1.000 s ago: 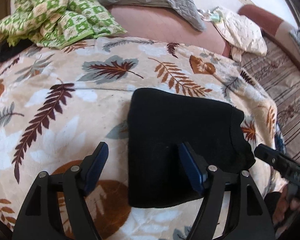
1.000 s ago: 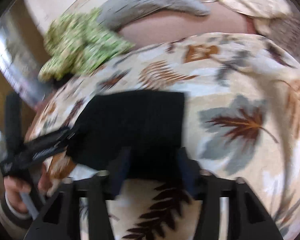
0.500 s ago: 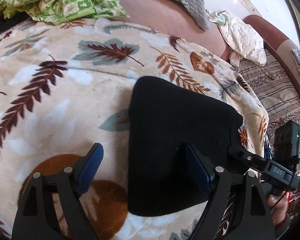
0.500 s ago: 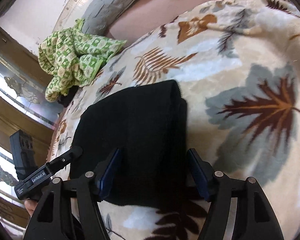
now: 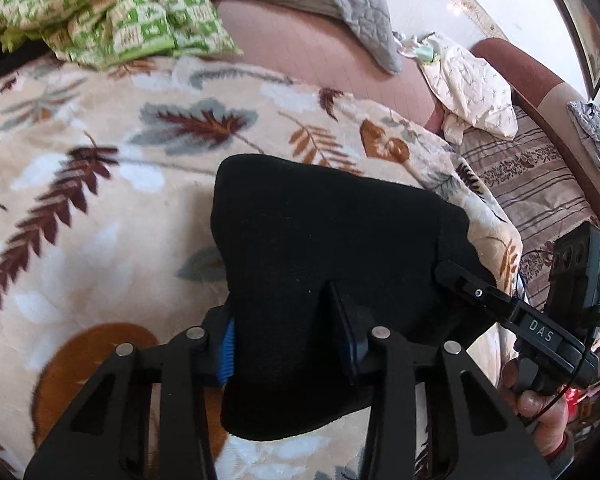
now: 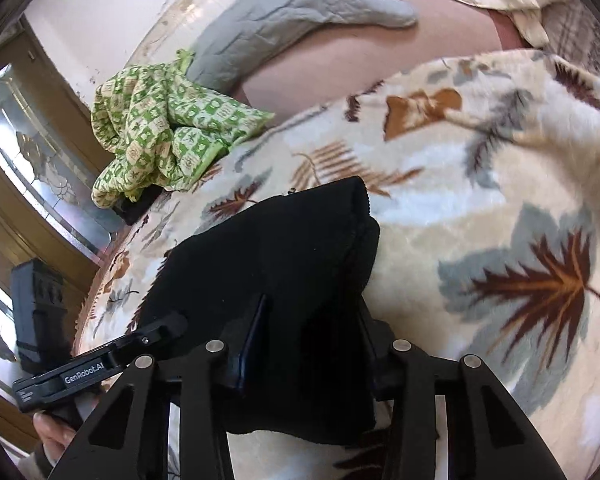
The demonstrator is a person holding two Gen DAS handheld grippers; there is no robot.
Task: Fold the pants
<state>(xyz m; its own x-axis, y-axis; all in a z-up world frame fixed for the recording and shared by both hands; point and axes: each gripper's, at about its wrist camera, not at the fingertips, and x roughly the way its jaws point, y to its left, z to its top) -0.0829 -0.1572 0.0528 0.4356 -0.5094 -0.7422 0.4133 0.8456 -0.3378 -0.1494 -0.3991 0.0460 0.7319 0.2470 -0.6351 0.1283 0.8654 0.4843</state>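
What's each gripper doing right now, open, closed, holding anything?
Left gripper: jaws have just been closing, now pinching the near edge of the folded black pants.
Right gripper: likewise just closed, gripping the same pants at the near edge.

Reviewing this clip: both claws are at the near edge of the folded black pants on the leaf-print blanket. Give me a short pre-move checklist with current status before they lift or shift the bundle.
1. Left claw has fabric: ok. Its jaws have just been closing, and the near edge of the black pants sits bunched between them.
2. Right claw has fabric: ok. Jaws have just been closing too, with the pants pinched between them.
3. All folded layers caught in each grip: cannot tell; black on black hides them.
4. Fold tidy: ok; the bundle looks compact, no leg trailing out.
5. Blanket not pinched along with the pants: cannot tell.
6. Green checked cloth clear of the bundle: ok, apart from it.
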